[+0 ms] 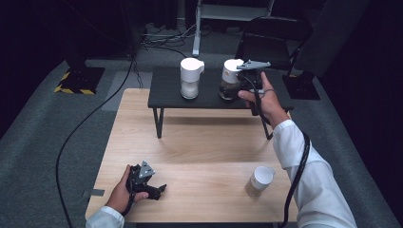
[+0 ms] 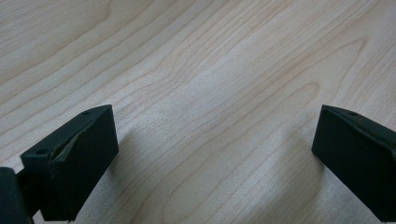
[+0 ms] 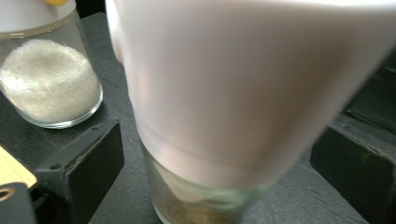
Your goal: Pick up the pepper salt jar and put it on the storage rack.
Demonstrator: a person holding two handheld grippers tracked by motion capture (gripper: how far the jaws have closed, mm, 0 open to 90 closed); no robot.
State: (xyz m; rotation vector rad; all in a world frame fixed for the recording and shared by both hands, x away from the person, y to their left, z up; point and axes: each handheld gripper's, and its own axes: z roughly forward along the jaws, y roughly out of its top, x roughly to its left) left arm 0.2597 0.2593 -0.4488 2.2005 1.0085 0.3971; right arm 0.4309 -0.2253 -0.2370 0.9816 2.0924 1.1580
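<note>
Two glass jars with white lids stand on a low black shelf [image 1: 209,97] at the far side of the wooden table [image 1: 199,152]. The left jar [image 1: 191,78] [image 3: 46,88] holds white granules. The right jar [image 1: 230,78] [image 3: 233,93] has brown contents at its bottom. My right gripper [image 1: 242,85] [image 3: 217,172] is open, its jaws on either side of the brown jar with a gap on each side. My left gripper [image 1: 159,191] [image 2: 215,158] lies open on the table near the front left corner, with bare wood between its jaws.
A white paper cup [image 1: 260,180] lies tilted on the table at the front right. Behind the shelf stands a black folding chair [image 1: 271,40]. A black cable [image 1: 81,128] runs over the grey floor at the left, near a striped stand base [image 1: 78,78].
</note>
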